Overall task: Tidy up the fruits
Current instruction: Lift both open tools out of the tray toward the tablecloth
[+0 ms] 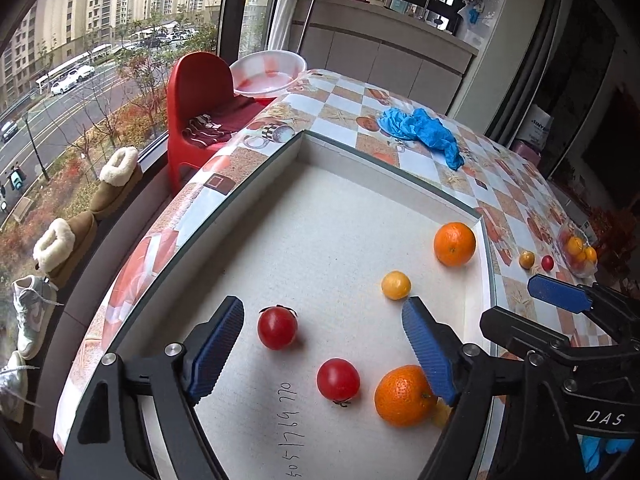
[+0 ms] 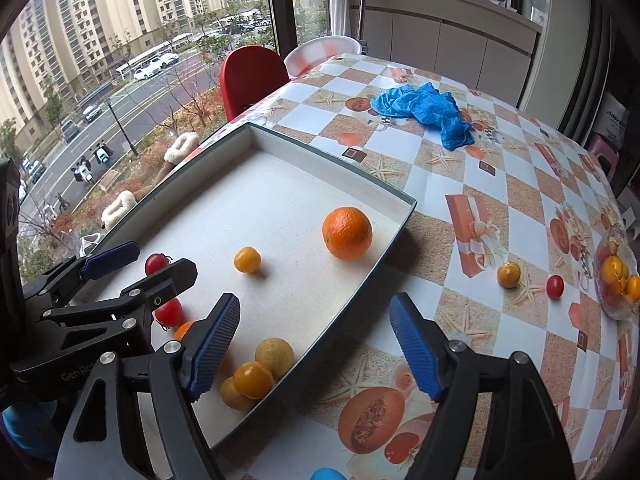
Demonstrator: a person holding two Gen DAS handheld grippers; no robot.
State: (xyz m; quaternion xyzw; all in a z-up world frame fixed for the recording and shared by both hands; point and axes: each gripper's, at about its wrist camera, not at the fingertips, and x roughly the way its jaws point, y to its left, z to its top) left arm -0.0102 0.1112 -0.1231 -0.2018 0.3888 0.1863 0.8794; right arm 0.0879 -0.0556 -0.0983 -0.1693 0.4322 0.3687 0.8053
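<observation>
Both claws apart above the fruit tray

Left wrist view: left claw (image 1: 324, 344) gapes empty over two cherry tomatoes (image 1: 277, 327) in the white tray (image 1: 320, 216). Right wrist view: right claw (image 2: 316, 340) gapes empty above the tray's near-right rim, yellow fruits (image 2: 253, 379) beneath.

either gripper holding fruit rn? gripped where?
Nothing held. Left gripper and right gripper are both open, no fruit touching the pads; the fruit lies loose in the tray.

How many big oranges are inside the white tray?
2. One orange sits near the far right corner of the tray. The other orange lies near the front, partly behind the left claw.
</observation>
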